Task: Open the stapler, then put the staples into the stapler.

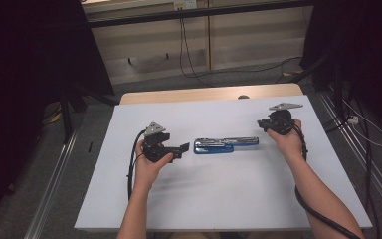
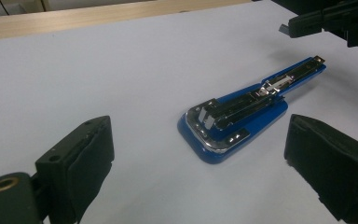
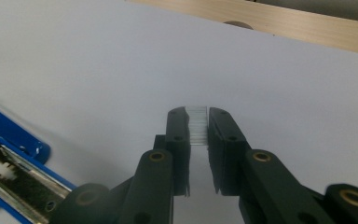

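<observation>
No readable text, label, brand, number or sign appears anywhere.

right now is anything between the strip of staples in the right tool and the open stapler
Nothing visible does. The right tool holds the staple strip between its pads, above bare white table. The opened blue stapler lies flat beside it, its tray exposed. The left tool waits open at the stapler's other end, not touching it.

A white table (image 1: 229, 199) is standing on a grey floor (image 1: 30, 199), its wooden edge (image 1: 179, 94) showing at the far side. Beyond it, a pale wooden wall (image 1: 248, 40) is running across, with black cables (image 1: 184, 45) hanging down. Dark curtains (image 1: 25, 59) are flanking both sides.
</observation>
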A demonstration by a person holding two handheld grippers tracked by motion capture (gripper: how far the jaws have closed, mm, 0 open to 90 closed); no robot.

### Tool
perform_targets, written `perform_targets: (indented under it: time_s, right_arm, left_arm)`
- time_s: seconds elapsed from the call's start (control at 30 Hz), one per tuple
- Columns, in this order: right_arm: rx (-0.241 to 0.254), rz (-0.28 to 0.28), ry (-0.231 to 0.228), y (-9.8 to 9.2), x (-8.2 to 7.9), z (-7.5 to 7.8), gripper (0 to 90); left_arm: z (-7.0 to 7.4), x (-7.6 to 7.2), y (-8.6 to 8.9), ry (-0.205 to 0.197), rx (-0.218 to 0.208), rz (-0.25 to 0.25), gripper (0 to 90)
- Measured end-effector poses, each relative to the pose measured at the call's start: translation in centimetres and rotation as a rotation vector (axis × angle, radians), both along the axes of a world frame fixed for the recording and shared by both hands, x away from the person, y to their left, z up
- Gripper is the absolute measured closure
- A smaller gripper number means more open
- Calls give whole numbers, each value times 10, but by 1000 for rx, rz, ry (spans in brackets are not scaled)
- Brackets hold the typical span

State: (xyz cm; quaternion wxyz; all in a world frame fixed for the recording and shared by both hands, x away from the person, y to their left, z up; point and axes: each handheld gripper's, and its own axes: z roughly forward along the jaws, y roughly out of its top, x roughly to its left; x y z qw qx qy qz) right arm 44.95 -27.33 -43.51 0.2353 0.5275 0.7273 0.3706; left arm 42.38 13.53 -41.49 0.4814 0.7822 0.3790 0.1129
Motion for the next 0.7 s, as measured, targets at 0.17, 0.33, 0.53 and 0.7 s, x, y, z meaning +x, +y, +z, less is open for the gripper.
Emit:
perform_targets:
  time_s: [0.17, 0.33, 0.53, 0.7]
  right_arm:
    - [4, 26, -10, 4, -3, 6, 795]
    - [7, 45, -17, 7, -6, 11, 795]
    - [17, 82, -29, 14, -8, 18, 795]
    - [15, 103, -33, 18, -8, 21, 795]
  left_arm:
    - [0, 0, 1, 1, 4, 1, 84]
    - [1, -1, 3, 4, -4, 6, 84]
    - [3, -1, 11, 1, -17, 25, 80]
    - [3, -2, 14, 1, -17, 28, 80]
